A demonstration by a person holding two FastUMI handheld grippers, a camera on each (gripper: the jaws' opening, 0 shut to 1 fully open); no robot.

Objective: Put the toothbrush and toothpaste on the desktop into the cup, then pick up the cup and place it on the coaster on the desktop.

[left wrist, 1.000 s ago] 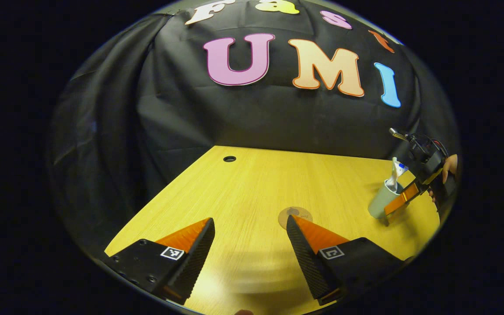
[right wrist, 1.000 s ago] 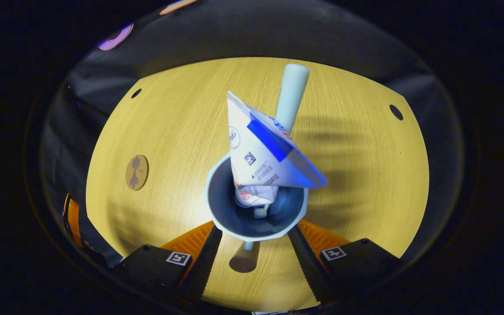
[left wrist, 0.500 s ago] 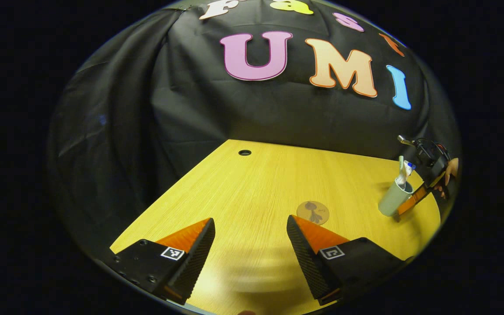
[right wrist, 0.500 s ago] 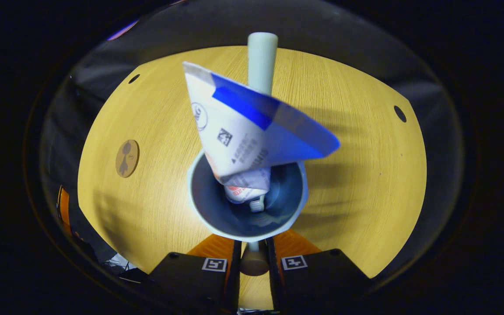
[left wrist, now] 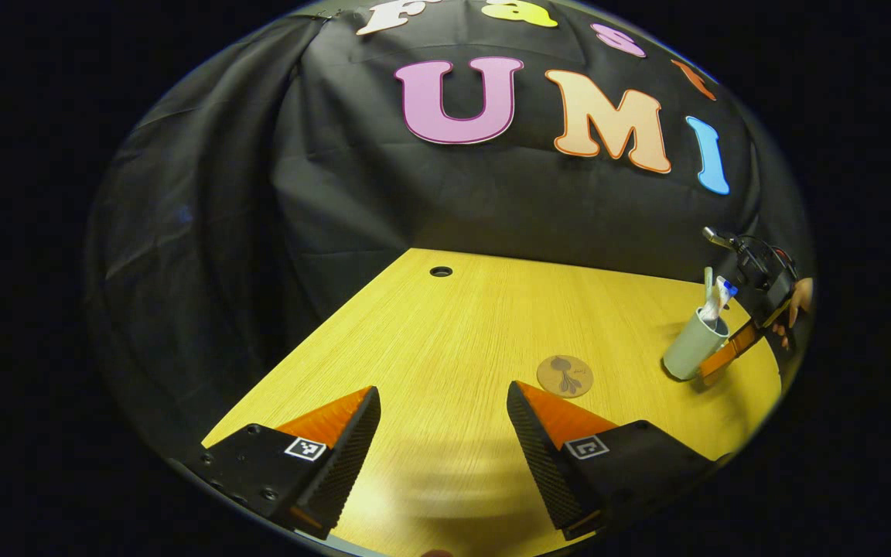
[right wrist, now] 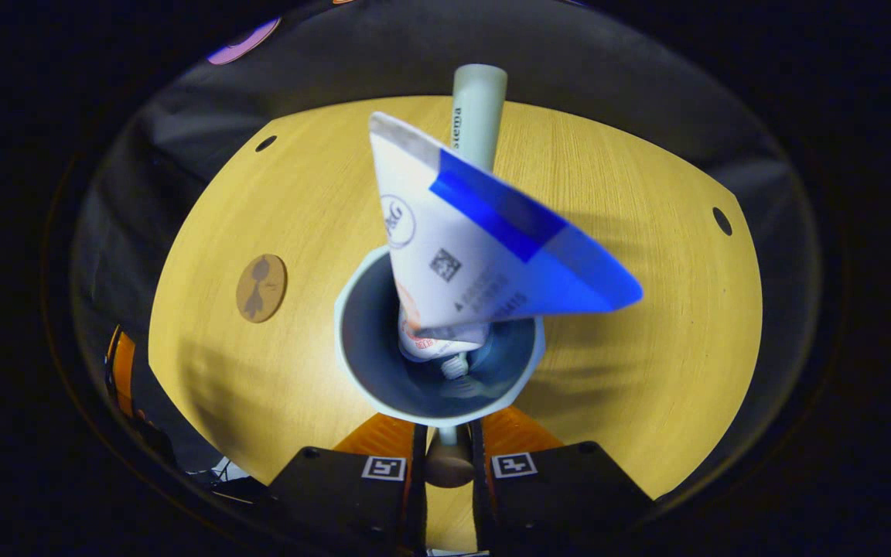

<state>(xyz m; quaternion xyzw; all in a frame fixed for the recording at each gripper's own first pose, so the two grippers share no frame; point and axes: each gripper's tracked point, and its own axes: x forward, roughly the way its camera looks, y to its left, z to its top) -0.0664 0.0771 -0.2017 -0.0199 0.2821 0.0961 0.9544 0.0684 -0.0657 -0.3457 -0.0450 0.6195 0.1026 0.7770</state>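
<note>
The pale grey-blue cup (right wrist: 372, 363) holds the white-and-blue toothpaste tube (right wrist: 476, 255) and the pale green toothbrush (right wrist: 478, 108), both sticking out of its mouth. My right gripper (right wrist: 447, 435) is shut on the cup's handle (right wrist: 448, 468) at the near side. In the left gripper view the cup (left wrist: 691, 354) leans at the table's right, with the right gripper (left wrist: 728, 354) and a hand (left wrist: 800, 298) behind it. The round brown coaster (left wrist: 565, 376) (right wrist: 261, 288) lies bare, left of the cup. My left gripper (left wrist: 442, 391) hangs open over the table with nothing in it.
The yellow wooden desktop (left wrist: 445, 333) has a cable hole (left wrist: 441, 271) at its far left corner and another hole (right wrist: 722, 221) at the far right. Black cloth walls close in the back and left side.
The right gripper's fingers have shut on the cup's handle. The cup now leans and the coaster sits a little nearer in the right gripper view. The left gripper drifted slightly.
</note>
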